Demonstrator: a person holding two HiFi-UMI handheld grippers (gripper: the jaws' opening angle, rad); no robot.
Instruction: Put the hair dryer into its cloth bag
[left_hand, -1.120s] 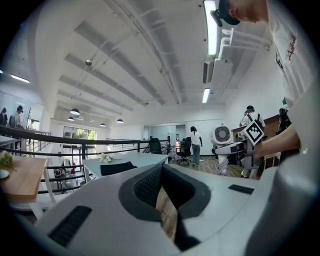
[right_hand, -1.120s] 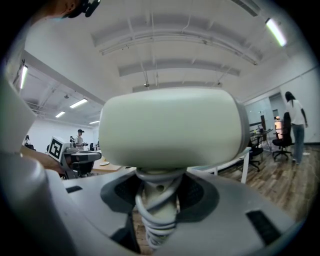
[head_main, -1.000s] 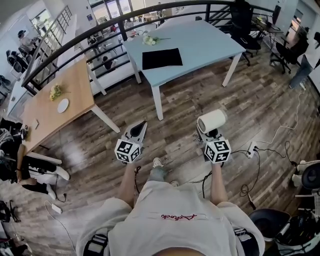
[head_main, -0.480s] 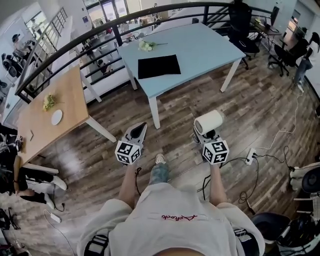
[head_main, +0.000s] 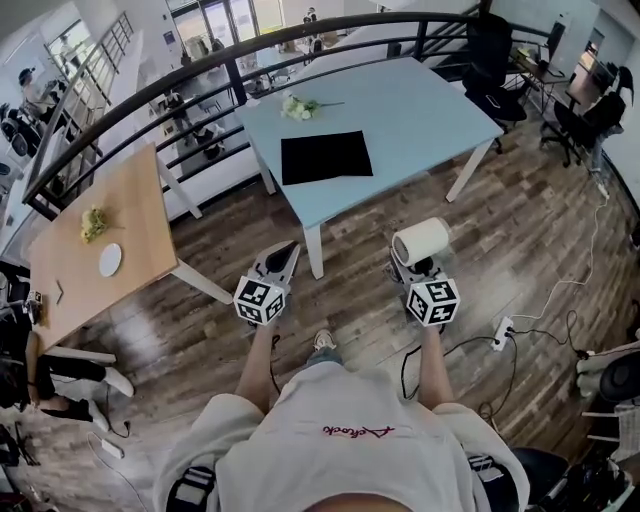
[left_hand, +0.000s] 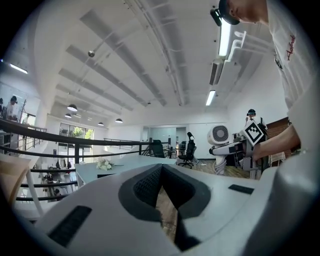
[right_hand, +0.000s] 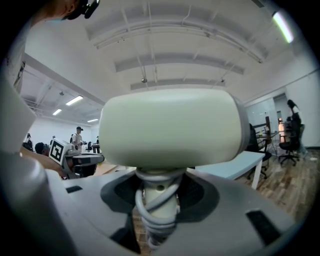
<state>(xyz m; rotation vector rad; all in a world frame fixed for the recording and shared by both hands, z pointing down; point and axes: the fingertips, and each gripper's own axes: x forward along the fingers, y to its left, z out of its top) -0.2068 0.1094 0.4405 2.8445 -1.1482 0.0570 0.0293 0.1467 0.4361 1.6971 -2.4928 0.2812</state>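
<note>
The dryer (head_main: 422, 241) sits right of centre in the head view, handle (right_hand: 160, 189) clamped in the right gripper (head_main: 416, 268), barrel (right_hand: 170, 127) crosswise, one end toward upper right. The left gripper (head_main: 286, 251) is closed, empty; both hang over plank floor (head_main: 520, 230) before a blue table (head_main: 420, 100) bearing the black bag (head_main: 325, 157). Only the right gripper view shows cord (right_hand: 156, 212) wound round the handle; the left's shows the grille (left_hand: 219, 134).

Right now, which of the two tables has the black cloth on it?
The light blue table: the black cloth lies flat on it near white flowers. The wooden table at left carries a white plate.
</note>
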